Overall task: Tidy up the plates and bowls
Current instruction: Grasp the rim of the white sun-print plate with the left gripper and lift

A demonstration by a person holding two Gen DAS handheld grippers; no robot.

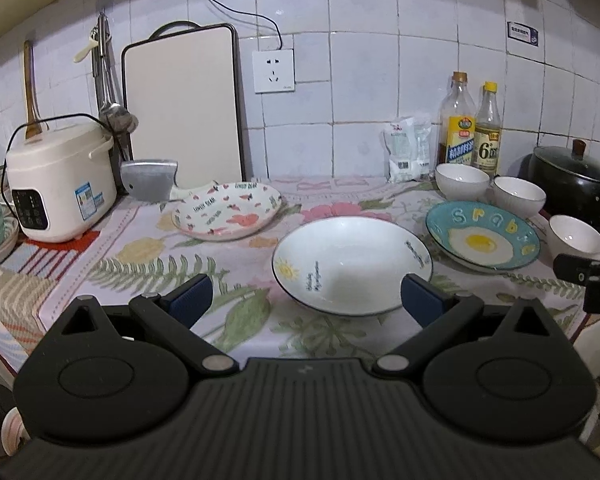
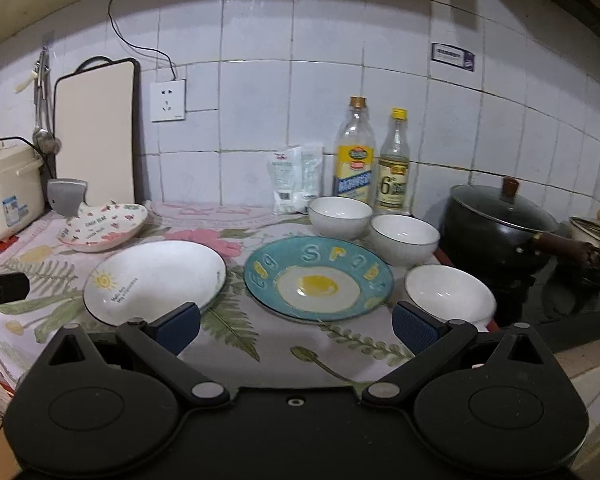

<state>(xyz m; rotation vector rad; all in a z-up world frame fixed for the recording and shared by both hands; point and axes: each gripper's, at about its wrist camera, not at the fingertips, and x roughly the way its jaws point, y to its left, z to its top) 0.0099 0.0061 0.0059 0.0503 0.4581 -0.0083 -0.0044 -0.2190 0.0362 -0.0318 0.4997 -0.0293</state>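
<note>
- A white plate with a sun drawing (image 1: 352, 266) lies on the tabletop (image 1: 236, 320), near its front middle, on a floral cloth (image 2: 260, 344).
- Just to its right sits a blue plate with a fried-egg picture (image 2: 318, 278); the two rims lie close, and I cannot tell whether they touch.
- A butterfly-patterned plate (image 1: 228, 210) rests further back to the left, apart from the white plate, its far edge near a cleaver (image 1: 150, 180).
- Three white bowls stand upright around the blue plate's far and right sides: the back bowl (image 2: 340, 216) in front of the bottles, the middle bowl (image 2: 404, 242) beside it, and the front bowl (image 2: 450, 298) nearest the stove.
- The left gripper (image 1: 306, 300) hovers over the near edge of the white plate, jaws spread wide, holding nothing.
- The right gripper (image 2: 296, 330) hangs before the blue plate, jaws equally wide apart and empty.
- Two bottles (image 2: 354, 156) and a white packet (image 2: 296, 180) stand against the tiled wall.
- A rice cooker (image 1: 60, 184) sits at the left, with a cutting board (image 1: 182, 108) leaning behind it.
- A black lidded pot (image 2: 496, 220) stands on the stove at the right.
</note>
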